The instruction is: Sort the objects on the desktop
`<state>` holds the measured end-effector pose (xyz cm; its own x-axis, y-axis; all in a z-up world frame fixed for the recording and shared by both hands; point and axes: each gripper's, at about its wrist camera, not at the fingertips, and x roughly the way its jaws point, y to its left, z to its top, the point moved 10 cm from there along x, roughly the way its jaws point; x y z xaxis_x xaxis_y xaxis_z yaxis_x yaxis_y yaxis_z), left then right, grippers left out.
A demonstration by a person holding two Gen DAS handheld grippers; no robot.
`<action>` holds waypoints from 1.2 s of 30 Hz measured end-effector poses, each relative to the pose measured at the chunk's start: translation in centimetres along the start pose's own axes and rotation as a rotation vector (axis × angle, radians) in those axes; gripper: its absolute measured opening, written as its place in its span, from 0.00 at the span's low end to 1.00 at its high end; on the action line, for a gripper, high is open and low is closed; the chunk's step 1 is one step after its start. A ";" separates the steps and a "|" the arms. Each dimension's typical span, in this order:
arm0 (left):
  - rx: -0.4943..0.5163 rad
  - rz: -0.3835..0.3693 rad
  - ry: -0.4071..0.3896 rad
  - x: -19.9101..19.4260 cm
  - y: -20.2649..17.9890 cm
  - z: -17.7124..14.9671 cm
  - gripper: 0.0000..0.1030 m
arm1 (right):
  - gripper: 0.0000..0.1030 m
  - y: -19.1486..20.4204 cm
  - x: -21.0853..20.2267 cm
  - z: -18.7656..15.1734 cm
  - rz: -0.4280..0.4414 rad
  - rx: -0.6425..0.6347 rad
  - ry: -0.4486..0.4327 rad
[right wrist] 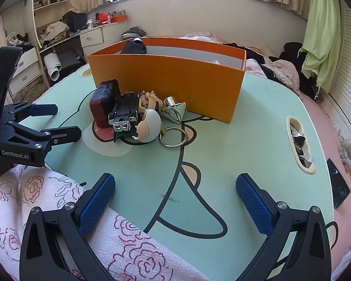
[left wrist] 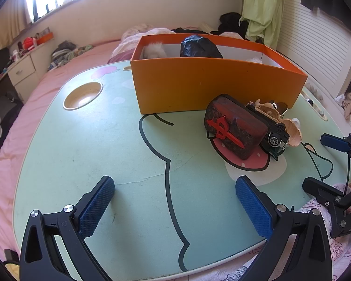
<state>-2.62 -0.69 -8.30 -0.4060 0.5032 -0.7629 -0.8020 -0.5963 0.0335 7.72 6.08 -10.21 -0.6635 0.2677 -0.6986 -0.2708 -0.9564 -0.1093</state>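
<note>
An orange box (left wrist: pixel 199 86) (right wrist: pixel 175 79) stands at the back of the green cartoon table (left wrist: pixel 93 152) (right wrist: pixel 222 145), with a black bag (left wrist: pixel 200 46) and a white fluffy thing (left wrist: pixel 154 50) inside. In front of it lies a pile: a dark red block with a red character (left wrist: pixel 236 126) (right wrist: pixel 103 103), a toy car (left wrist: pixel 275 132) (right wrist: pixel 124 114), a figurine with a white head (right wrist: pixel 149 124), a silver cone (right wrist: pixel 174 110) and a metal ring (right wrist: pixel 173 137). My left gripper (left wrist: pixel 175 187) (right wrist: pixel 65 121) is open and empty near the front edge. My right gripper (right wrist: pixel 175 187) (left wrist: pixel 325 161) is open and empty too.
The table lies on a pink bed (left wrist: pixel 46 89). It has a round cup hole (left wrist: pixel 83 96) at the left and a slot with scraps (right wrist: pixel 299 145) at the right. A dark phone (right wrist: pixel 339 183) lies by the right edge. A flowered cloth (right wrist: pixel 58 210) covers the near edge.
</note>
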 end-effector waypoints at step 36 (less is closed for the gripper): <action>0.003 -0.003 0.000 0.0 0.0 0.0 1.00 | 1.00 0.1 0.1 0.2 0.012 -0.017 -0.016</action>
<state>-2.65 -0.71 -8.31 -0.4039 0.5047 -0.7630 -0.8046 -0.5928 0.0338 7.44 6.02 -10.13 -0.6782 0.2575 -0.6883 -0.2506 -0.9615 -0.1128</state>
